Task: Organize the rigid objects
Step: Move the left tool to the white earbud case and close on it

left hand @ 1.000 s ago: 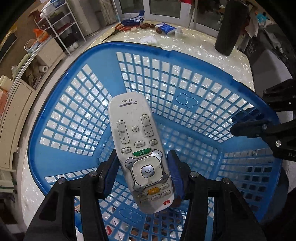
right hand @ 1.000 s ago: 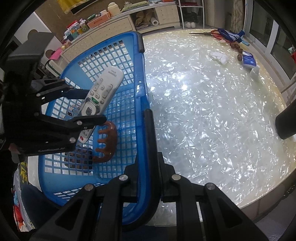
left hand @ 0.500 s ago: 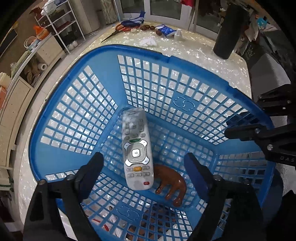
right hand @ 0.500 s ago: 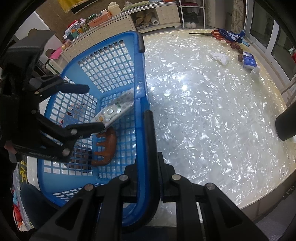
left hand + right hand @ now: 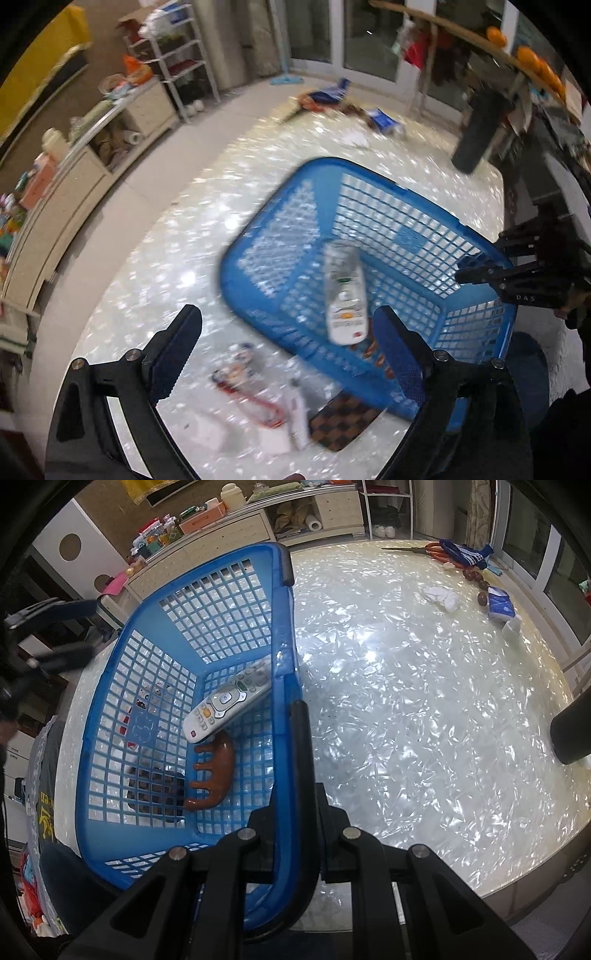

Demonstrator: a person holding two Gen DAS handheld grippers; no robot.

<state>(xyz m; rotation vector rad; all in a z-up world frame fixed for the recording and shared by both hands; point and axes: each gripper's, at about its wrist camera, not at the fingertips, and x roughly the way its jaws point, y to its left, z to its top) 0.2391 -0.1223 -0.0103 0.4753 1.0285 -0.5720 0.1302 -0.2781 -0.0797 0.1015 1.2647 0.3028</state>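
Note:
A white remote lies inside the blue plastic basket, leaning against its right wall above a brown wooden comb. The remote and basket also show, blurred, in the left wrist view. My left gripper is open and empty, raised above and left of the basket. My right gripper is shut on the basket's rim, and it shows at the basket's right edge in the left wrist view.
On the pearly white table, by the basket's near side, lie a checkered brown case, a red cord and white items. Scissors, beads, a blue packet and a black cylinder are at the far edge.
My left gripper opened and let go of the remote, which dropped into the basket. The left gripper then pulled up and back to the left. The right gripper stayed put.

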